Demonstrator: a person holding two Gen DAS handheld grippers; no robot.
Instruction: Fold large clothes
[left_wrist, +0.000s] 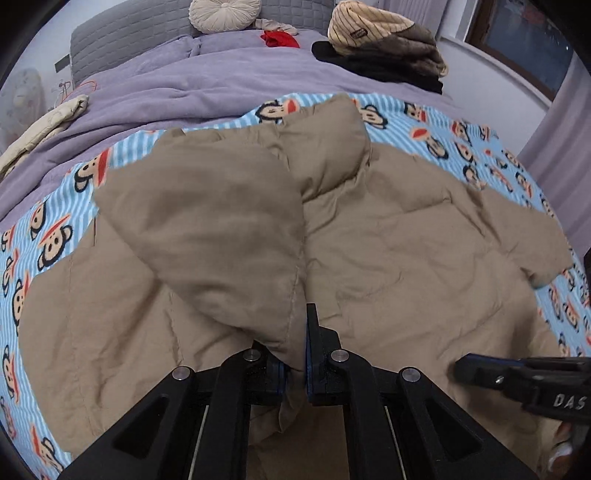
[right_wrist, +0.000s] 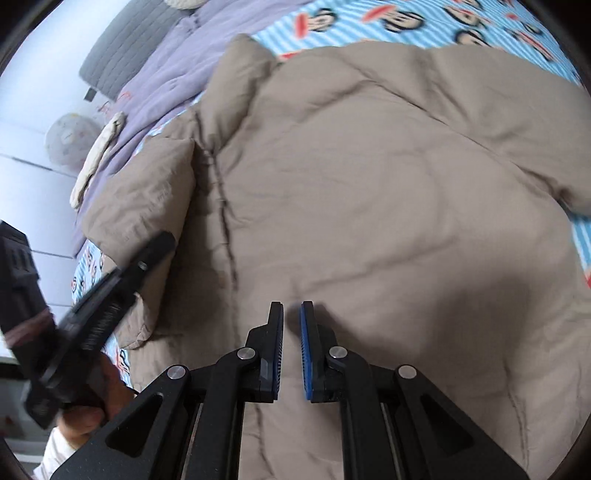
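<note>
Nearest the lens, the left gripper (left_wrist: 295, 354) pinches the cuff end of a tan sleeve (left_wrist: 207, 229), its jaws drawn tight on the fabric so the sleeve can be carried across the body of the jacket. That sleeve now lies draped from about ten o'clock down toward the centre, puffed and folded over the left front panel.

The puffer jacket (left_wrist: 399, 251) itself is spread flat in the middle of the bed, on a blue striped blanket with cartoon monkeys (left_wrist: 55, 236), collar pointing to twelve o'clock. Laying it open like this gives a broad surface to fold against.

The right gripper (right_wrist: 291, 332) hangs above the jacket's lower middle, jaws nearly together with only a narrow slit between the pads and nothing in it. It reads to me as waiting its turn, free to go for the other sleeve (left_wrist: 524, 240), which sticks out at three o'clock, not yet folded in.

Beyond, a purple duvet (left_wrist: 177, 92) covers the head of the bed, with a stack of folded clothes (left_wrist: 384, 48) at one o'clock.
</note>
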